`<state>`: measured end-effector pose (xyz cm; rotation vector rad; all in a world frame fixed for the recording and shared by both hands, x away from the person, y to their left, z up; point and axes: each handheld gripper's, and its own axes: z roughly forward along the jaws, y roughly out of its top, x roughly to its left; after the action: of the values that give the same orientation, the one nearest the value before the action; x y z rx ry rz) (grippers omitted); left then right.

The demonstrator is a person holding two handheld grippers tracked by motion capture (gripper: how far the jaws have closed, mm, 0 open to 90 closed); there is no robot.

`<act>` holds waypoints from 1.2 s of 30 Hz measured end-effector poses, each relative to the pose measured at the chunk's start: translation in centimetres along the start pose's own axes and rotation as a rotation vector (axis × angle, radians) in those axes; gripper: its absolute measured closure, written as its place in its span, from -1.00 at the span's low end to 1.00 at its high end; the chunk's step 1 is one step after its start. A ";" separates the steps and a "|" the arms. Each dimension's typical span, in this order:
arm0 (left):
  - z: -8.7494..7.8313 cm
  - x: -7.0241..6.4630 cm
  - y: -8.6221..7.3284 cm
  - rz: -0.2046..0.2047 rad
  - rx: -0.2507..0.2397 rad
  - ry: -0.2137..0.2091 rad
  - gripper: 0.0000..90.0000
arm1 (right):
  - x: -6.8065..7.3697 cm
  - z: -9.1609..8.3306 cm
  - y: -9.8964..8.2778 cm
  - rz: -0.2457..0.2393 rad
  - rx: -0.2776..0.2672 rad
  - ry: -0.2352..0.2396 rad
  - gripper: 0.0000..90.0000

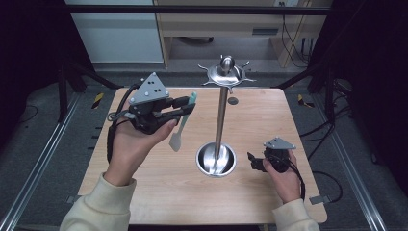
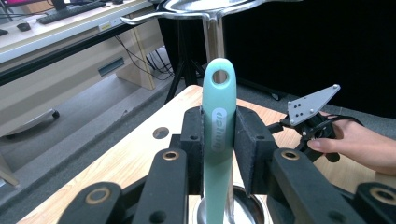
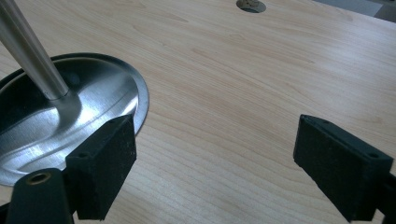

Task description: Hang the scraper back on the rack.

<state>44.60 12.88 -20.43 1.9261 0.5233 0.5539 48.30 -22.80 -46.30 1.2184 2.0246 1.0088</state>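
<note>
Hanging pending: left gripper (image 1: pixel 185 107) clamped on mint spatula (image 2: pixel 218 135); align handle hole with stand's hooks (image 1: pixel 244 78) ahead. Right gripper (image 3: pixel 219 163) wide open, holding nothing, beside stand base (image 3: pixel 93 112).

You work at a light wood-grain table (image 1: pixel 159 192) with one round hole (image 1: pixel 233 101) near its far edge. The steel stand's dished base (image 1: pixel 216 159) rests on it, right of centre.
</note>
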 end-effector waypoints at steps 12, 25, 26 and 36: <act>0.0 -0.2 0.6 -0.011 -0.036 -0.009 0.64 | 0.0 0.0 0.0 0.008 0.002 0.000 -0.70; 0.4 0.6 1.5 -0.036 -0.059 -0.010 0.64 | 0.0 0.0 0.0 0.001 0.001 0.001 -0.70; 0.5 0.7 1.6 -0.038 -0.060 -0.012 0.64 | 0.1 0.0 0.0 0.009 0.002 0.002 -0.70; 1.0 1.1 1.7 -0.053 -0.052 -0.029 0.64 | 0.0 0.0 0.0 0.006 0.002 0.003 -0.70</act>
<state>46.28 12.13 -19.05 1.8632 0.5353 0.4996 48.26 -22.80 -46.29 1.2257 2.0256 1.0125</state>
